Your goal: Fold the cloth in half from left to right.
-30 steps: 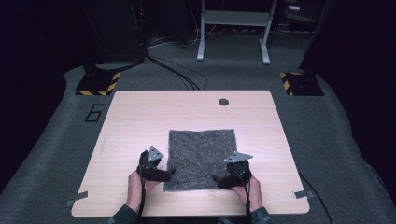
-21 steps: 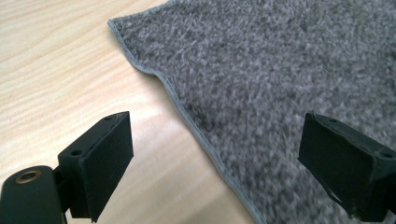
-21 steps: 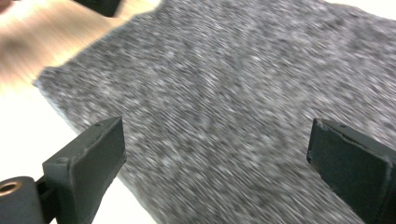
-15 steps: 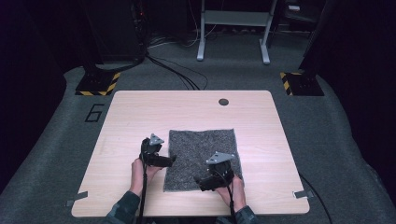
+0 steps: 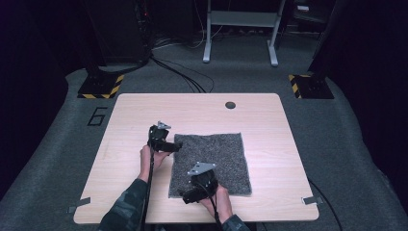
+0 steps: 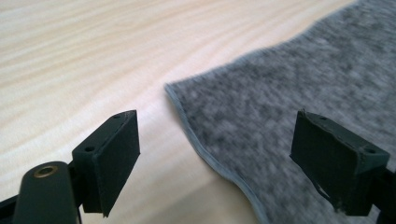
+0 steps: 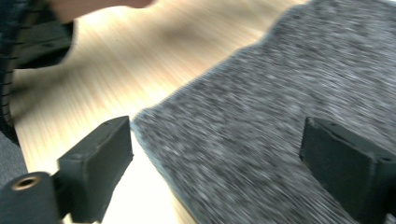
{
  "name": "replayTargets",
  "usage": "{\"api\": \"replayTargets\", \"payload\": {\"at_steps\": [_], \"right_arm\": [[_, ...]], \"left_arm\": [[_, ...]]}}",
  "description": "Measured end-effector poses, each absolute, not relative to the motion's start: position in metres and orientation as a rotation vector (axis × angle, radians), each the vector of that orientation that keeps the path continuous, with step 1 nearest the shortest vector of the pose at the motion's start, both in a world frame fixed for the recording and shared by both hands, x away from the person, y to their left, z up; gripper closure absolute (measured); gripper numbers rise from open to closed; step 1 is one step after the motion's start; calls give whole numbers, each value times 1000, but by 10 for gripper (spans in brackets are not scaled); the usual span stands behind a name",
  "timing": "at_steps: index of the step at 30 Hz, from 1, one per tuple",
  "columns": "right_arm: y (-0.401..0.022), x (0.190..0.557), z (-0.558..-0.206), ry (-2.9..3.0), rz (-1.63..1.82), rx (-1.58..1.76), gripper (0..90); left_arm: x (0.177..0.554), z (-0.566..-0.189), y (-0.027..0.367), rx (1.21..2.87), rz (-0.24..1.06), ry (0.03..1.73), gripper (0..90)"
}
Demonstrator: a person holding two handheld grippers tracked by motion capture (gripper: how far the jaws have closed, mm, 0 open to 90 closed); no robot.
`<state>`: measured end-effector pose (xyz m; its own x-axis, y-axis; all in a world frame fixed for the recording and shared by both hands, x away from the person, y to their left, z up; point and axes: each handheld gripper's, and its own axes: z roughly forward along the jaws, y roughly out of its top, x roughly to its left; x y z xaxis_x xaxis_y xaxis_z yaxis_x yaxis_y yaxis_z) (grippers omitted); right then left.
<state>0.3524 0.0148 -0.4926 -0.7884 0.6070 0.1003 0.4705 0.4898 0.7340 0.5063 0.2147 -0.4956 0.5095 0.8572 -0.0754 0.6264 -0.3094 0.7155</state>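
Left gripper (image 6: 215, 154) jaws spread wide, empty, framing the far-left corner of the grey cloth (image 6: 299, 102); right gripper (image 7: 210, 163) also wide, empty, aimed at the cloth's near-left corner. Cloth (image 5: 211, 161) lies flat mid-table (image 5: 269, 120), both grippers at its left edge. Risk, as a judgement: thin hem sits flush on the wood, so a jaw could slide over it and close on nothing, or push the corner and bunch the cloth.
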Motion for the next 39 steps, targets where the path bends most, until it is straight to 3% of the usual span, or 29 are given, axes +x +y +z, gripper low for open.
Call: {"api": "replayTargets", "payload": {"at_steps": [5, 11, 20, 25, 30, 39], "right_arm": [[43, 345, -496, 2588, 1159, 874, 157], [70, 338, -503, 2553, 1130, 825, 331], [76, 336, -519, 2564, 1062, 853, 565], [76, 336, -518, 2595, 1064, 846, 664], [77, 334, -518, 2589, 1067, 871, 845], [63, 329, -517, 2571, 1136, 869, 888]], "left_arm": [[524, -506, 212, 2039, 407, 1237, 202], [537, -512, 210, 2026, 450, 1265, 311], [536, -518, 208, 2039, 501, 1255, 483], [534, -518, 207, 2069, 515, 1201, 646], [532, -520, 206, 2056, 502, 1176, 822], [533, -513, 208, 2010, 501, 1197, 864]]}}
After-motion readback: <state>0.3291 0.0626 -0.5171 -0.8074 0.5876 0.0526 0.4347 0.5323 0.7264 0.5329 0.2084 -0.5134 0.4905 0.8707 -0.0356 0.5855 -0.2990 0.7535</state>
